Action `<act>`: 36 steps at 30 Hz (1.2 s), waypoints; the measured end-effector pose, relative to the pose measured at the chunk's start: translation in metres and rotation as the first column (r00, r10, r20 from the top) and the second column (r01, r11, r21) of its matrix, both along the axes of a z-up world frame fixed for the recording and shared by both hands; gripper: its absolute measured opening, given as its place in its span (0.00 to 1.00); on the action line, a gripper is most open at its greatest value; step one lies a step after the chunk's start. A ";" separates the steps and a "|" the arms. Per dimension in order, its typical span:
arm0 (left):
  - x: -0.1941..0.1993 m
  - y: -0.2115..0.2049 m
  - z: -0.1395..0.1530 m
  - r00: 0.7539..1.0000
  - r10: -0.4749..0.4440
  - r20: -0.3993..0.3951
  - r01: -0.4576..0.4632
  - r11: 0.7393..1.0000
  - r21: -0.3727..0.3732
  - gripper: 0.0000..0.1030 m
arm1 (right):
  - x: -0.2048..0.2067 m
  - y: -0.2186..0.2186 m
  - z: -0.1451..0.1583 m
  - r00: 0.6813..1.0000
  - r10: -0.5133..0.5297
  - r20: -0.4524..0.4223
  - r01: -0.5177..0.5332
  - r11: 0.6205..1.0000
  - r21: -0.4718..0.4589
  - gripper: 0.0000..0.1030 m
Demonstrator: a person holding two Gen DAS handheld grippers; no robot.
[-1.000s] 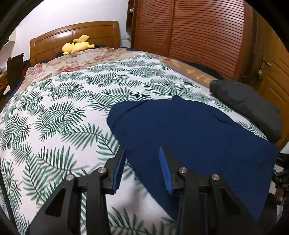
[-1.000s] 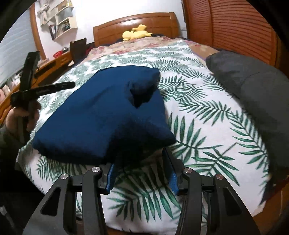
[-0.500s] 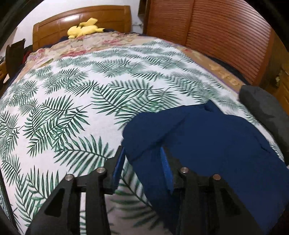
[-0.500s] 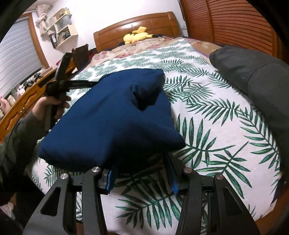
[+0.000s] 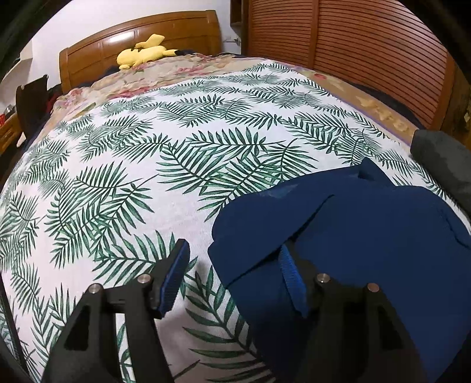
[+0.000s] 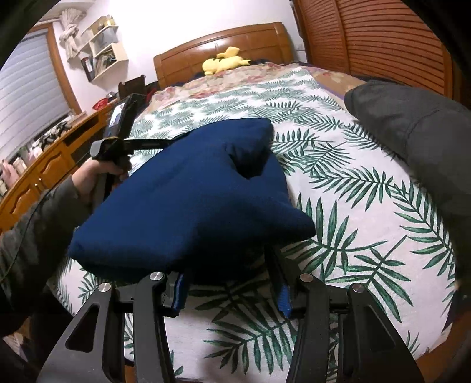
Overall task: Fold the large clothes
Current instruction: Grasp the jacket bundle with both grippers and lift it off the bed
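Observation:
A dark blue garment (image 5: 368, 235) lies partly folded on the palm-leaf bedspread (image 5: 147, 176). My left gripper (image 5: 232, 254) is at the garment's left edge with its jaws opening. A fold of the cloth lies against the right pad (image 5: 290, 277), and the left pad (image 5: 176, 265) stands clear over the bedspread. In the right wrist view the garment (image 6: 191, 200) bulges over my right gripper (image 6: 229, 265). That gripper is shut on the near edge, and the cloth hides its fingertips. A hand (image 6: 97, 173) holds the left gripper's handle at the garment's far side.
A grey cushion-like bundle (image 6: 412, 132) lies on the right side of the bed. A yellow plush toy (image 5: 144, 53) rests by the wooden headboard (image 5: 164, 26). Slatted wardrobe doors (image 5: 368, 44) run along the right, and a wooden dresser (image 6: 44, 165) stands left of the bed.
The left gripper travelled across the bed to the garment's left edge and spread its jaws wide, freeing the cloth. The right gripper stayed where it was, still gripping.

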State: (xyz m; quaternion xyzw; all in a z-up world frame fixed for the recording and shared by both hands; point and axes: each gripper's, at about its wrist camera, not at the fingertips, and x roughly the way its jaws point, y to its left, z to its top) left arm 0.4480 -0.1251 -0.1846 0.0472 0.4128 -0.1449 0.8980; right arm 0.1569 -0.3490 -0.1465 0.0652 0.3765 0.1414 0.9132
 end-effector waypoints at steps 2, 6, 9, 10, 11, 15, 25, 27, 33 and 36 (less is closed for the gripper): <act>0.001 0.002 0.000 1.000 0.005 -0.012 -0.005 1.000 -0.020 0.59 | -0.001 0.001 -0.001 1.000 0.005 -0.007 -0.005 1.000 0.003 0.46; 0.002 0.004 -0.002 0.999 -0.021 -0.049 0.017 0.996 -0.083 0.44 | 0.005 0.002 -0.013 0.999 0.011 -0.044 -0.011 1.000 0.008 0.52; 0.002 0.001 -0.001 0.997 -0.040 -0.059 0.034 0.995 -0.096 0.32 | 0.010 -0.002 -0.018 0.998 0.010 -0.058 -0.007 0.998 0.056 0.52; 0.001 0.000 0.000 0.997 -0.050 -0.058 0.045 0.994 -0.098 0.28 | 0.013 -0.003 -0.018 0.998 0.014 -0.063 -0.009 0.998 0.069 0.46; 0.000 -0.001 0.001 0.997 -0.055 -0.055 0.050 0.994 -0.098 0.22 | 0.014 -0.003 -0.018 0.998 0.027 -0.065 -0.022 0.996 0.084 0.37; -0.013 -0.003 0.018 1.000 0.001 0.028 0.001 0.997 -0.075 0.11 | 0.012 0.005 -0.010 0.997 0.076 -0.007 -0.076 0.996 0.046 0.16; -0.058 -0.026 0.097 0.986 -0.067 0.152 0.077 0.995 -0.060 0.09 | 0.004 -0.008 0.027 0.990 0.048 0.130 -0.046 0.999 -0.020 0.11; -0.074 -0.037 0.109 0.980 -0.093 0.178 0.103 0.994 -0.047 0.09 | 0.002 -0.020 0.035 0.988 0.017 0.153 -0.014 1.000 -0.016 0.10; -0.105 -0.064 0.132 0.966 -0.143 0.215 0.153 0.988 -0.034 0.09 | -0.008 -0.052 0.057 0.978 -0.044 0.203 0.058 0.996 -0.066 0.10; -0.115 -0.079 0.145 0.958 -0.160 0.238 0.169 0.985 -0.020 0.09 | -0.014 -0.063 0.069 0.972 -0.054 0.230 0.074 0.994 -0.081 0.10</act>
